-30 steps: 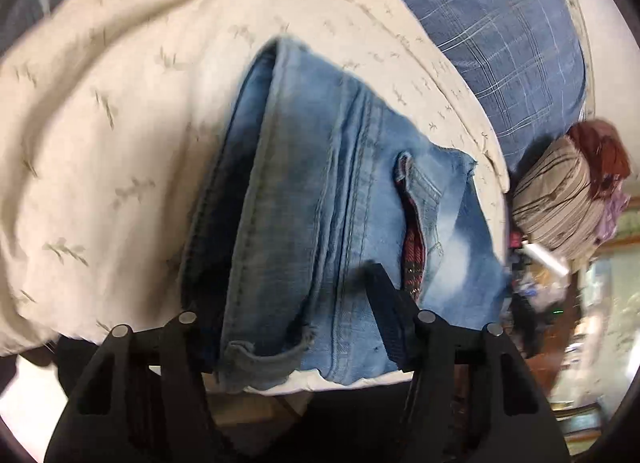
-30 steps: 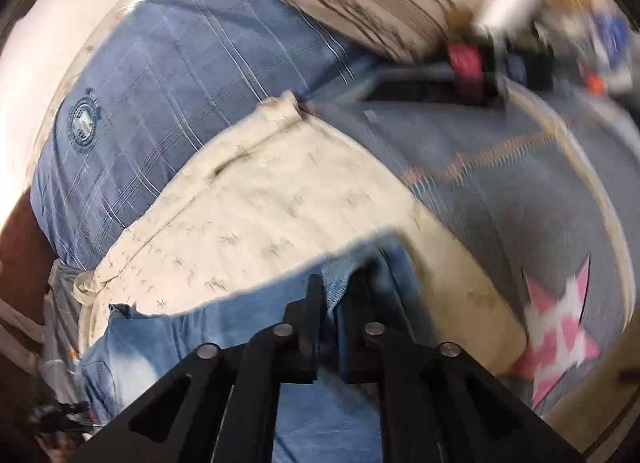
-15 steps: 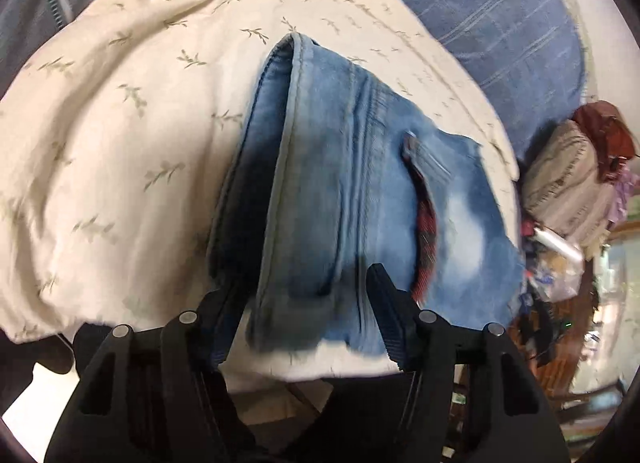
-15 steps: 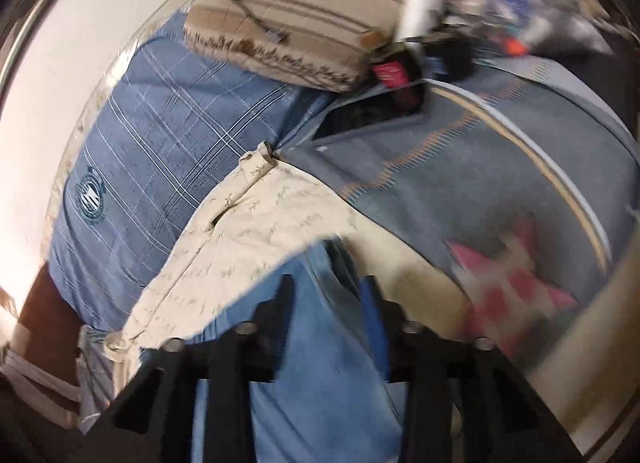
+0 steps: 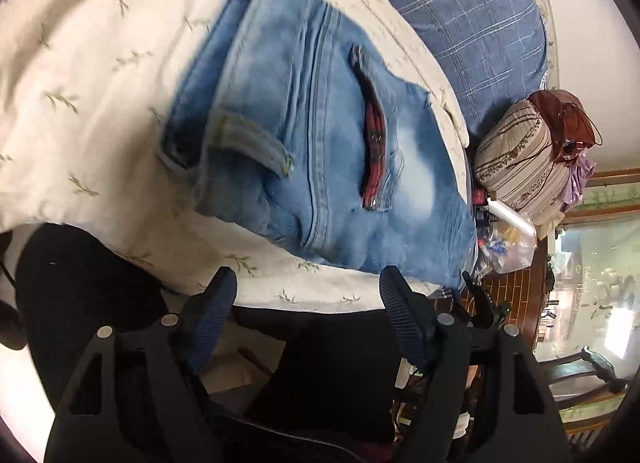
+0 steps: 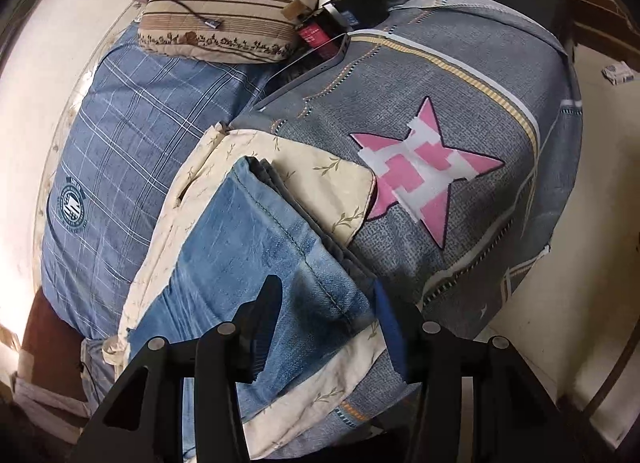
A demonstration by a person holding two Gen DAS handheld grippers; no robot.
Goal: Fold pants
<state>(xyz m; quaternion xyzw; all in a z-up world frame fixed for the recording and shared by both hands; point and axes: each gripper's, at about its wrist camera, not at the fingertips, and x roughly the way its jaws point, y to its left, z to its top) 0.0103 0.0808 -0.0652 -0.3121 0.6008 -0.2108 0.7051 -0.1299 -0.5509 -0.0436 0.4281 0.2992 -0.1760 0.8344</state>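
Left wrist view — your left gripper (image 5: pixel 306 287) stands with its jaws wide apart and nothing between them; they have just been opening, and the folded jeans (image 5: pixel 316 135) lie beyond the fingertips, clear of both pads. You see the jeans as a compact light-blue bundle resting on a cream cloth with a leaf print (image 5: pixel 92 75), a belt loop and a pocket lined in red plaid facing up. Behind them lies a blue checked pillow (image 5: pixel 472 19), and to the right a striped brown bolster (image 5: pixel 520 163) sits beside a plastic bag of small items.

Right wrist view — your right gripper (image 6: pixel 324 303) is partly spread, its jaws also having just been opening. The near corner of the jeans (image 6: pixel 240 243) lies between the two fingers, yet neither pad presses on the denim. Here the folded layers show as a stacked edge along the right side of the bundle. The cream cloth (image 6: pixel 320 179) sits on a grey bedspread with a pink star (image 6: pixel 424 179), and the star lies just beside the cloth's corner.
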